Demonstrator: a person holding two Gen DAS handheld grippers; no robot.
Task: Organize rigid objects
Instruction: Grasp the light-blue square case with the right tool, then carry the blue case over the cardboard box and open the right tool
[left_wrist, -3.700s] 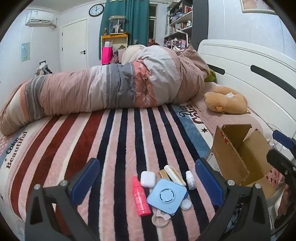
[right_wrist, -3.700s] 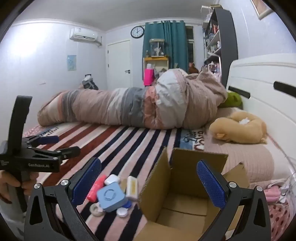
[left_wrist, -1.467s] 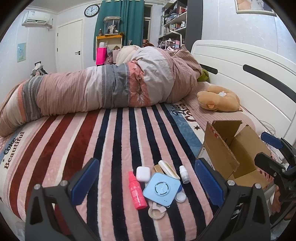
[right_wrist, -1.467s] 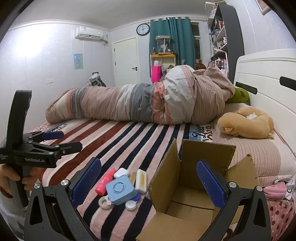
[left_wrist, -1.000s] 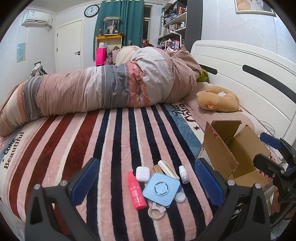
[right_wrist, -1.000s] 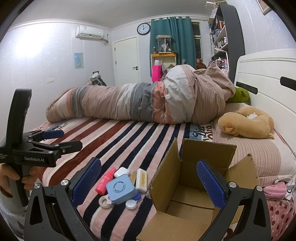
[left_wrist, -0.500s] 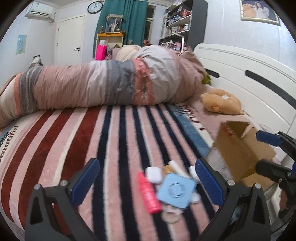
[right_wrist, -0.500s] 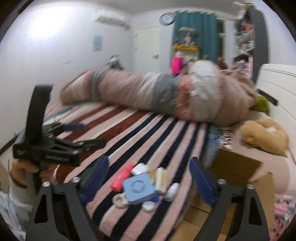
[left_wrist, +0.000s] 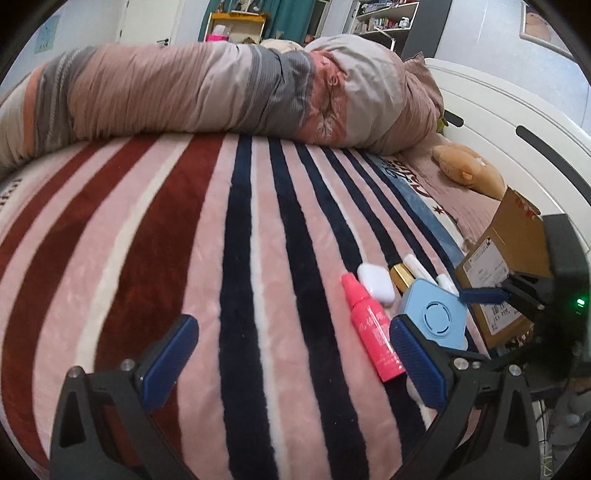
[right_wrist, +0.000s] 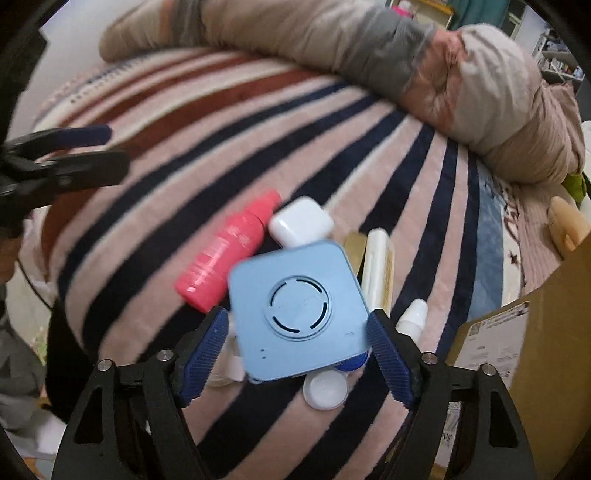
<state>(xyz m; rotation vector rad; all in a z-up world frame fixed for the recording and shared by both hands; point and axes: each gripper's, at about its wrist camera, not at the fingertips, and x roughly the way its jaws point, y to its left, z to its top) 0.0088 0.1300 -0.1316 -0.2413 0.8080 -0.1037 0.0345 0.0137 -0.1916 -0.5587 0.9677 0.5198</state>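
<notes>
A pile of small items lies on the striped blanket (left_wrist: 147, 240): a light blue square case (right_wrist: 297, 308), a pink bottle (right_wrist: 225, 256), a white earbud case (right_wrist: 301, 221), a cream tube (right_wrist: 378, 269), a small white bottle (right_wrist: 412, 317) and a white lid (right_wrist: 325, 391). My right gripper (right_wrist: 297, 354) is open, low over the pile, with its fingers on either side of the blue case. My left gripper (left_wrist: 291, 358) is open and empty, left of the pink bottle (left_wrist: 371, 328) and the blue case (left_wrist: 436, 317).
An open cardboard box (left_wrist: 502, 258) stands right of the pile, also at the right edge of the right wrist view (right_wrist: 546, 354). A rolled duvet (left_wrist: 229, 88) lies across the far side of the bed. A plush toy (left_wrist: 469, 170) lies by the white headboard (left_wrist: 517, 122).
My right gripper has dropped and swung left from the box down onto the pile, now straddling the blue case. My left gripper has lowered toward the blanket and shifted left.
</notes>
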